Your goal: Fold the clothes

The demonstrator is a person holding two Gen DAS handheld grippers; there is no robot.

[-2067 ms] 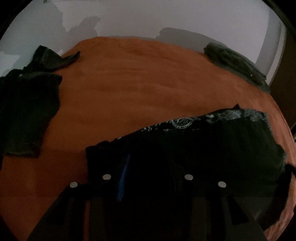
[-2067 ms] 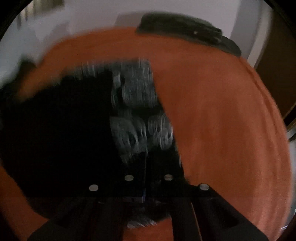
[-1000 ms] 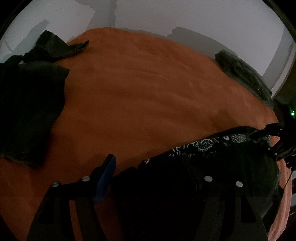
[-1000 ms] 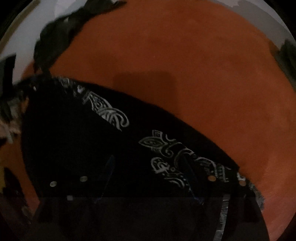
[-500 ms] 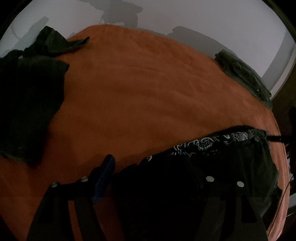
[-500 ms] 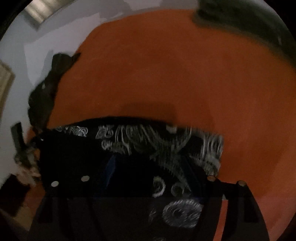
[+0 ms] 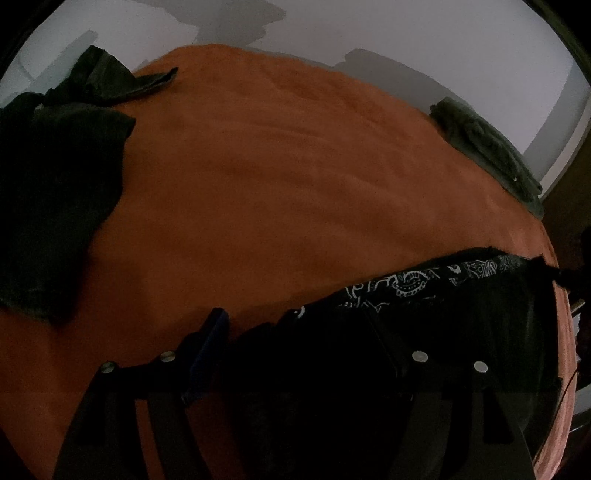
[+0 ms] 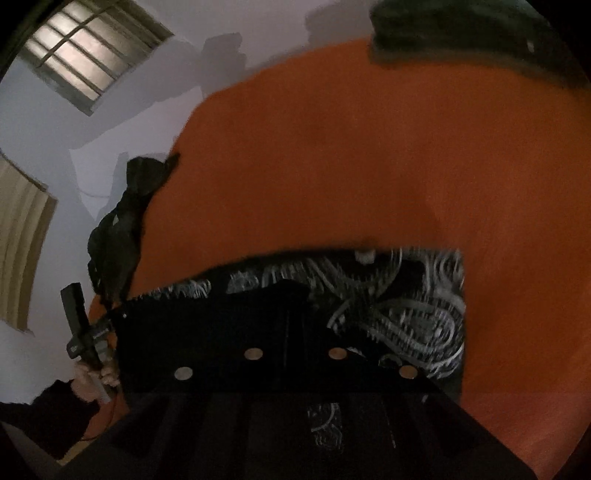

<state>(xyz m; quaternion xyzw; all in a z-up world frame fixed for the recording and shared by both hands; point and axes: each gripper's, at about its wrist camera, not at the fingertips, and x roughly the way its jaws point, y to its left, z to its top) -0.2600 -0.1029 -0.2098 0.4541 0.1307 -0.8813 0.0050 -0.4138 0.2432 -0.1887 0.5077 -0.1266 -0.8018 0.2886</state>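
Right claw (image 8: 295, 332): from my seat its two fingers stand pressed together at the centre of its own view, clenched. Black cloth lies all around and under the tips, but the frame is too dark for me to tell whether any of it is pinched between them.

The bandana (image 8: 399, 317), black with a white paisley print, spreads directly under and ahead of that claw. Its printed part fans out to the right of the fingertips; its plain dark part runs left of them. Its far edge lies just beyond the tips on the orange blanket (image 8: 351, 166).

Left claw (image 7: 295, 332): released, fingers spread wide. The left finger (image 7: 207, 350), with a blue pad, sits over bare orange blanket just off the cloth's near corner. The right finger is lost against the black fabric. The bandana (image 7: 424, 317) lies between and to the right of the fingers, its patterned hem running up toward the right edge. I cannot see any pad pressing on it.

At the left edge of the right view, the left claw shows from outside, with the person's hand (image 8: 92, 380) around its handle, just beside the bandana's left end.

Further out: a loose heap of dark clothes (image 7: 55, 177) on the blanket's far left, well apart from the bandana. A folded greenish pile (image 7: 487, 147) sits at the far right edge.

Beyond the blanket, a pale wall (image 7: 406, 33) with soft shadows; a barred window (image 8: 88, 48) high on the left in the right view.
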